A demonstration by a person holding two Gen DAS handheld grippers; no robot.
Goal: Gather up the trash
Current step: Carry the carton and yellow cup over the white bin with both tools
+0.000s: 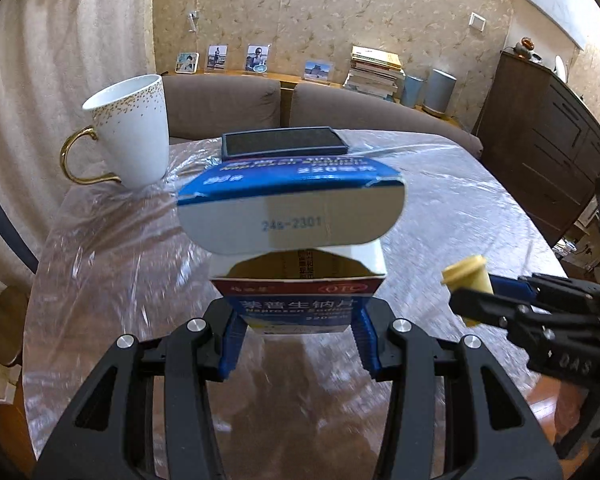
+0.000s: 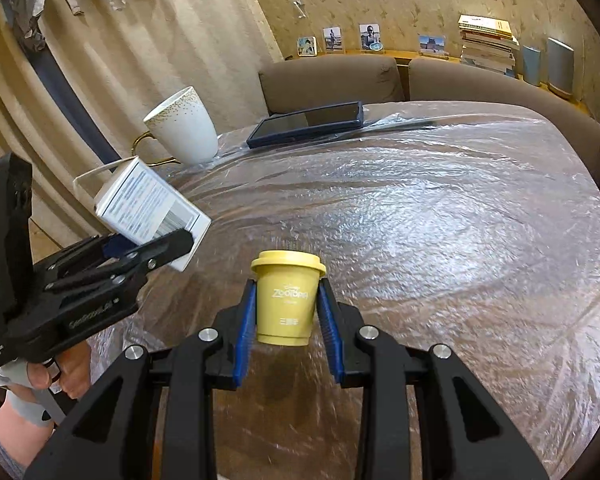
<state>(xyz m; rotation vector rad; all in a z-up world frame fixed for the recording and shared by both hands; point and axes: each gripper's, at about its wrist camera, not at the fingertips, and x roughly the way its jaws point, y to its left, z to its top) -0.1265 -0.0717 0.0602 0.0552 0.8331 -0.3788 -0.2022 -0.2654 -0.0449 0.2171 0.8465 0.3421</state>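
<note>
Both hands are loaded and up off the desk [image 2: 440, 208] here. The left gripper [image 1: 298, 330] has its blue fingers [image 1: 230, 340] clamped on the lower end of a medicine box [image 1: 296, 240], which stands tall between them with its top flap hanging open toward the camera. Over on the other side, the right gripper [image 2: 286, 320] is pinched on a small yellow lidded cup [image 2: 287, 300], upright, pads pressing its sides just under the lid. From the right wrist view the box [image 2: 148, 208] tilts up and away from the left tool, and the person's hand [image 2: 60, 372] shows below, wrapped round its handle. Both tools point forward across the plastic-covered desk, roughly level and near each other, left a touch higher by the look of it. No bin shows in either view, so I'd judge this as the carry stage: two bits of trash picked, drop-off to come. Doing it well means steady squeeze on both, because that open box is light and could twist or crumple, and the cup should stay upright in case anything's inside. Swing wide of the white mug [image 2: 184, 128] with the gold handle and the dark phone [image 2: 306, 122] at the far edge; those look like keepers.
</note>
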